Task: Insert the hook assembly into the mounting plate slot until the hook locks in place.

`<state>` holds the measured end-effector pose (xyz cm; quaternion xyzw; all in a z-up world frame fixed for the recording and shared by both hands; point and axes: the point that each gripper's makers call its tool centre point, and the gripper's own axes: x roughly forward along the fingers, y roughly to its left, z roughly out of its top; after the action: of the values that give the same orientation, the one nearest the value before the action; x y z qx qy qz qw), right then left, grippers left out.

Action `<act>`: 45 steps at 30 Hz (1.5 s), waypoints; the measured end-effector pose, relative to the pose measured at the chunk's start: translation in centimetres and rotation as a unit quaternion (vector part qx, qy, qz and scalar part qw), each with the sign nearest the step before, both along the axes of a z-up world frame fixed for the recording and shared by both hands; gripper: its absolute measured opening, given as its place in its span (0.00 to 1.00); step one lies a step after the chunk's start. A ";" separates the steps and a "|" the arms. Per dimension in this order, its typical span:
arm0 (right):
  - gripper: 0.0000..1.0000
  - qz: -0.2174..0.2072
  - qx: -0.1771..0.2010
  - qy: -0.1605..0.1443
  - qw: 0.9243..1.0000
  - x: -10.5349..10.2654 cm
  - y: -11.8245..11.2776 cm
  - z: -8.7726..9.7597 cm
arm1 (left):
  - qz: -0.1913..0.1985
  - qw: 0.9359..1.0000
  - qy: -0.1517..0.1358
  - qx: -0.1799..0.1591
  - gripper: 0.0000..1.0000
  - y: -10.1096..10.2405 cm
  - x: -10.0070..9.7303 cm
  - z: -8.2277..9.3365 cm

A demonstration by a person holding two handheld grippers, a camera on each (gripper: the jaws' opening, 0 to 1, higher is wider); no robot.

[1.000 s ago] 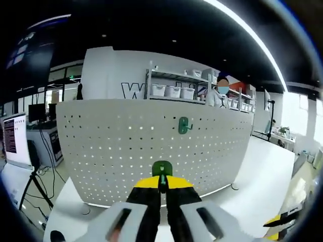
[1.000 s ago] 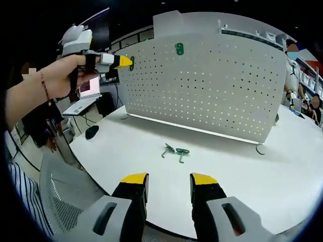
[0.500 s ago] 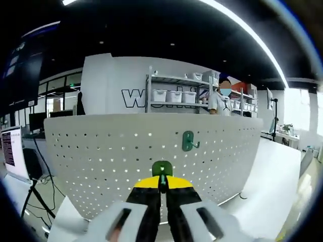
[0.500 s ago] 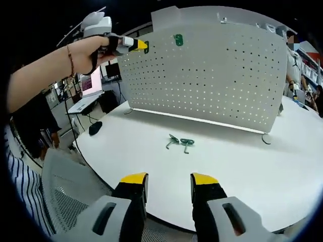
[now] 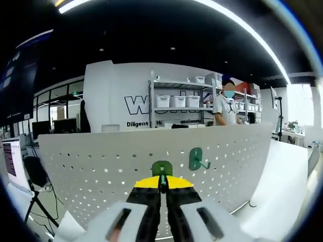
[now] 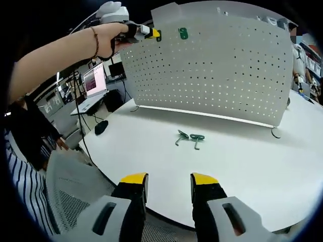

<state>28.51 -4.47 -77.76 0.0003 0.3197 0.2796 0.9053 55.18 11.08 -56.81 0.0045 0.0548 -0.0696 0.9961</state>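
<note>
Green hook (image 5: 162, 168): pinched at the tips of the left gripper (image 5: 162, 184), jaws clenched on it; flat tab upright, standing straight up from the jaw tips.
Pegboard (image 5: 101, 166): white, perforated, directly ahead of the held hook and close; top edge just above the tab.
Mounted hook (image 5: 197, 159): green, already on the board, just right of the held one and level with it.
Key relation: free holes lie straight ahead along the jaw line; judged a forward push, no sideways shift.
Right gripper (image 6: 169, 182): jaws apart, grasping nothing, low over the table (image 6: 282, 176), well back from the board.
Spare hooks (image 6: 190, 138): on the table, ahead of the right jaws.
Nearer hand: left, at the board's top corner (image 6: 143, 31).
</note>
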 end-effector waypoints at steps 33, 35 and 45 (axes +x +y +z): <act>0.30 -0.030 0.023 0.013 0.999 0.5 -2.3 -0.1 | 0.035 0.999 -0.011 -0.013 0.02 -1.0 2.9 0.4; 0.30 -0.027 0.023 0.012 0.999 0.5 -2.1 -0.1 | 0.038 0.999 -0.009 -0.012 0.02 -0.9 3.1 0.2; 0.29 -0.032 0.044 0.015 0.998 0.6 -2.0 0.1 | 0.040 0.999 -0.001 -0.012 0.02 -1.2 3.6 -0.1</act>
<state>29.06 -6.43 -77.65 0.0540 0.3202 0.2645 0.9081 58.78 9.92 -56.95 -0.0094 0.0533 -0.0304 0.9981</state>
